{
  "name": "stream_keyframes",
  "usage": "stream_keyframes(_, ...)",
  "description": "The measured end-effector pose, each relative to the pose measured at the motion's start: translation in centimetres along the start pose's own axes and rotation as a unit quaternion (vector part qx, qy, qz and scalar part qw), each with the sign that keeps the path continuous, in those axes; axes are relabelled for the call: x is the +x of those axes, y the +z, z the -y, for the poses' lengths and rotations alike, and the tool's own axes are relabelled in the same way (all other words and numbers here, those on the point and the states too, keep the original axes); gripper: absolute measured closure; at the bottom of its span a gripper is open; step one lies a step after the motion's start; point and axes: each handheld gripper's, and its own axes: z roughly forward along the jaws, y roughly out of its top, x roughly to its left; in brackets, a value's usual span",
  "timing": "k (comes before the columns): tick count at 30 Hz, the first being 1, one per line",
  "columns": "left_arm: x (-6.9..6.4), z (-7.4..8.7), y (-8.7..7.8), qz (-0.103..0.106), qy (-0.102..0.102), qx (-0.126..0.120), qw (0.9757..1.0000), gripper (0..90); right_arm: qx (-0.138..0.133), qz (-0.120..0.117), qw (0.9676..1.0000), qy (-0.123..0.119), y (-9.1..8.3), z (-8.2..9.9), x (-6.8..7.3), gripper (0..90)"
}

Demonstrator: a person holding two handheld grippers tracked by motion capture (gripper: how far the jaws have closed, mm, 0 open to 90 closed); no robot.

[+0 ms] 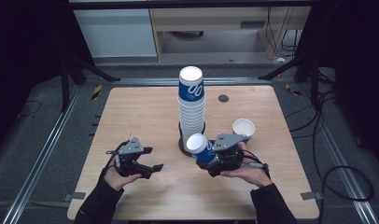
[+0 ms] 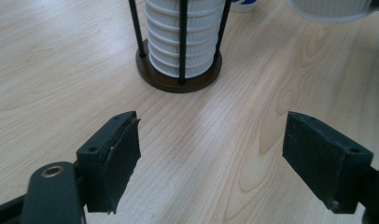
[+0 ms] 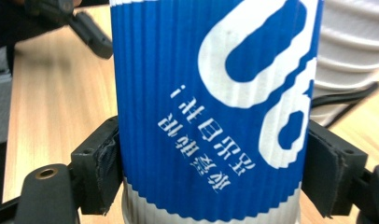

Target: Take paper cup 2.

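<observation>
over on the left side of the wooden table [image 1: 131, 112], the left gripper [image 1: 148, 169] hangs just above the bare wood in the person's left hand [image 1: 116, 178], its jaws spread wide with nothing between them; its own view looks between those pads at the round dark stand [image 2: 178, 80] with thin black rods around the bottom of the stack. in the middle, the tall stack of cups [image 1: 192, 105] stands upright in that stand, mouths down, white ribbed sides below and a blue cup with white print on top. just in front of the stack's foot, to the right, the right gripper [image 1: 207, 158] pinches a blue cup [image 1: 200, 147] across its ribbed side, both pads pressed against the sleeve [image 3: 211, 107], print upside down in its view. the cup is turned over, its white bottom up and tilted toward the left, very near the stand; i can't tell whether they touch. the right hand [image 1: 246, 172] grips it from beneath. farther right, behind that gripper, a single white cup [image 1: 243, 128] sits mouth up on the table.
</observation>
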Motion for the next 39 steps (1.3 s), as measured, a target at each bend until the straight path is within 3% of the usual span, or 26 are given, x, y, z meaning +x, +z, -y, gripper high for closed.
stream_keyframes(19,-2.2,-1.4,0.1,0.059,0.022,-0.008,0.998,17.3,0.063,-0.044,0.9953,-0.058,4.9,-0.1,2.1,19.5)
stream_keyframes(25,-2.8,-1.6,0.5,0.071,0.028,-0.003,0.9971,16.3,0.07,-0.062,0.9931,-0.071,5.8,-0.3,3.0,19.8)
stream_keyframes(39,-3.8,-2.1,1.6,0.086,0.034,0.004,0.9957,16.1,0.079,-0.076,0.9894,-0.095,7.0,-0.5,4.3,19.7)
